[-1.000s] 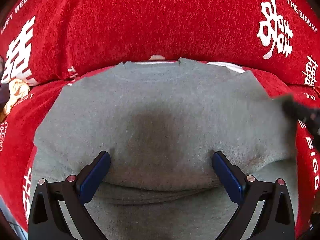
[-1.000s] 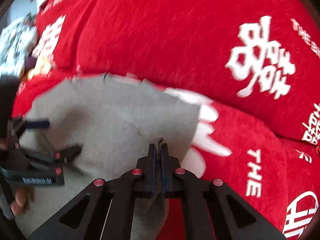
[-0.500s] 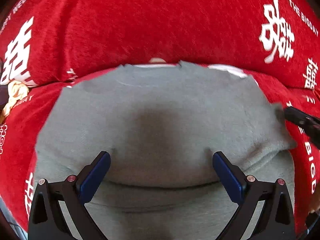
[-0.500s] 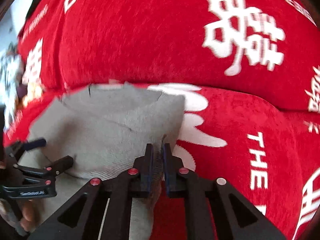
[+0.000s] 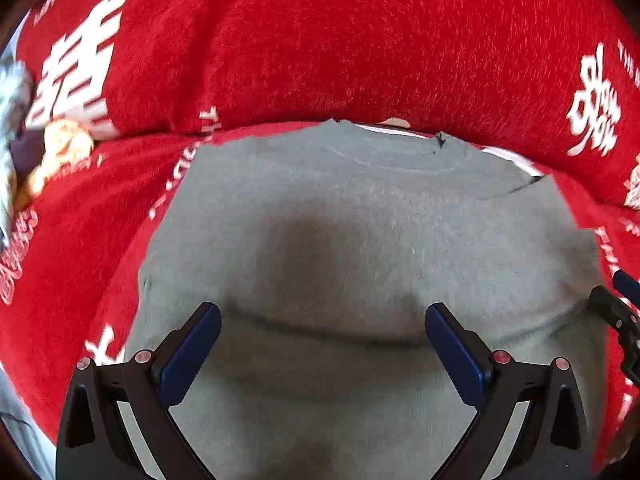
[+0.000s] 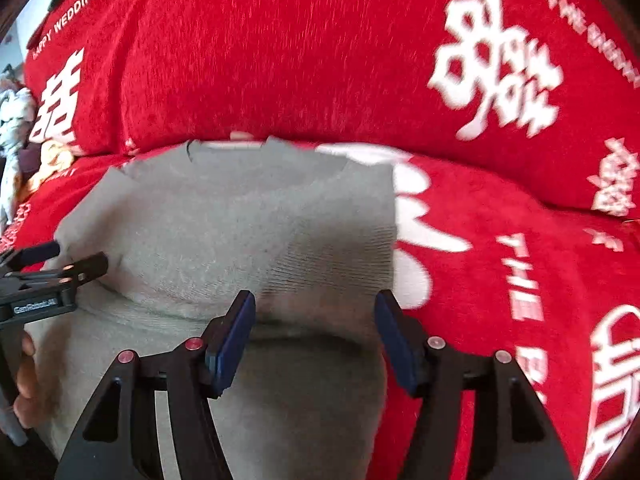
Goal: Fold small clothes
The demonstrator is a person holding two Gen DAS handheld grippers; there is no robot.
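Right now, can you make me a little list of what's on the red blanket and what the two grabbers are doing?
garment: grey sweater, folded, lying flat on the blanket
surface: red blanket with white lettering
left gripper: open, above the sweater, nothing held
right gripper: jaws have just been opening; open over the sweater's right edge, pads not pressing on it
left side: patterned bundle, too blurred to identify

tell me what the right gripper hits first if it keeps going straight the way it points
Most likely the grey garment: the right gripper stands open, its jaws having just been opening, aimed down at the folded sleeve edge, nothing between. Depth is hard to judge.
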